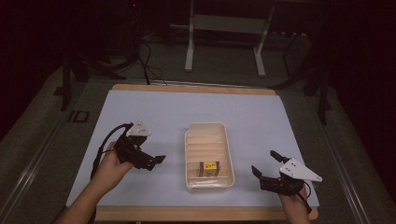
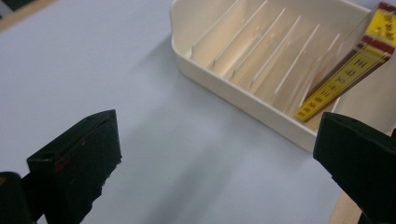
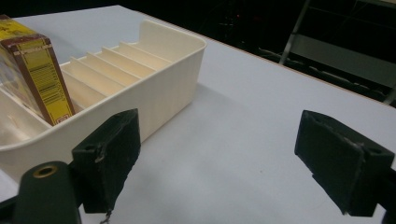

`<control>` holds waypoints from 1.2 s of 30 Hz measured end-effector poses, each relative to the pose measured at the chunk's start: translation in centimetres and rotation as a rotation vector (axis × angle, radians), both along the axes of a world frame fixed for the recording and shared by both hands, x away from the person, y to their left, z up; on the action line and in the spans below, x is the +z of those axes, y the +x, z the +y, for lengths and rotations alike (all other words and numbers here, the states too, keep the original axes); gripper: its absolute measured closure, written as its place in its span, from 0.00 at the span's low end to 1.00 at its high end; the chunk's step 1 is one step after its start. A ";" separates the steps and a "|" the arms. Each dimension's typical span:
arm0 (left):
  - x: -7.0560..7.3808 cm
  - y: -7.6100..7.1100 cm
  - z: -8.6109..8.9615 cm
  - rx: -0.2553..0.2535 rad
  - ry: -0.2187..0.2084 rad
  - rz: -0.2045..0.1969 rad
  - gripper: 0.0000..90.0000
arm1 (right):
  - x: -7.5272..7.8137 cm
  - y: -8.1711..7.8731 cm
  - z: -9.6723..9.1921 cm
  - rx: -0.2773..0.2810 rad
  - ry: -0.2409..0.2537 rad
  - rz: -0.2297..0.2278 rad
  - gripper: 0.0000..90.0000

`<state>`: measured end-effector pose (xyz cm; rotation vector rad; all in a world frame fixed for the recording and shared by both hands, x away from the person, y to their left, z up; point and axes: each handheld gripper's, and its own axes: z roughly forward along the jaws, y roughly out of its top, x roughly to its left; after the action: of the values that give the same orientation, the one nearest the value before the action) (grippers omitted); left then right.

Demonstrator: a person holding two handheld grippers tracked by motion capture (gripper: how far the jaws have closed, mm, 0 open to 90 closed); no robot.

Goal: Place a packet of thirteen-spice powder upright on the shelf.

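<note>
Box [image 1: 209, 168], yellow and brown, stands upright in a slot near the front end of the cream tray [image 1: 230, 154], leaning slightly against a divider; in the left gripper view the box [image 2: 348, 74] tilts across the dividers, and in the right gripper view its brown-edged side [image 3: 44, 79] rises above the tray's rim [image 3: 177, 79]. Nearest the person, the right gripper [image 1: 265, 164] sits at the front right of the mat, well apart from the tray, its jaws spread wide and holding nothing. The left gripper [image 1: 158, 160] is on the other side, a little farther up the mat and near the tray's left wall [image 2: 243, 100], its jaws also spread and empty. The tray lies lengthwise in the middle of the pale blue mat [image 1: 154, 107], its remaining slots bare. Beyond the mat, the wooden table edge [image 1: 196, 87] gives way to a dark floor with white frame legs [image 1: 189, 51].
</note>
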<state>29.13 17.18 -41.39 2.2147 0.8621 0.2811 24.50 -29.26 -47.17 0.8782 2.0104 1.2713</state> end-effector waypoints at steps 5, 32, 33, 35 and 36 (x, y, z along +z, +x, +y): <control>-1.0 -0.4 0.5 0.011 -0.008 0.010 0.01 | -0.1 0.1 0.0 0.003 -0.001 0.004 0.16; -7.1 -4.6 2.1 0.086 -0.061 0.023 0.01 | 0.2 -0.1 -0.1 -0.001 -0.002 -0.019 0.16; -7.2 -4.7 2.2 0.083 -0.066 0.034 0.01 | 0.2 -0.1 -0.2 -0.002 -0.001 -0.019 0.16; -7.5 -4.9 2.5 0.085 -0.072 0.023 0.01 | 0.2 -0.1 -0.2 -0.002 0.002 -0.020 0.16; -7.5 -5.1 2.7 0.079 -0.072 0.026 0.01 | 0.2 -0.1 -0.2 -0.001 0.002 -0.021 0.16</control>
<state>24.07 19.86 -48.91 2.1252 0.9609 0.2557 24.37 -29.44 -46.98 0.8638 1.9923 1.2767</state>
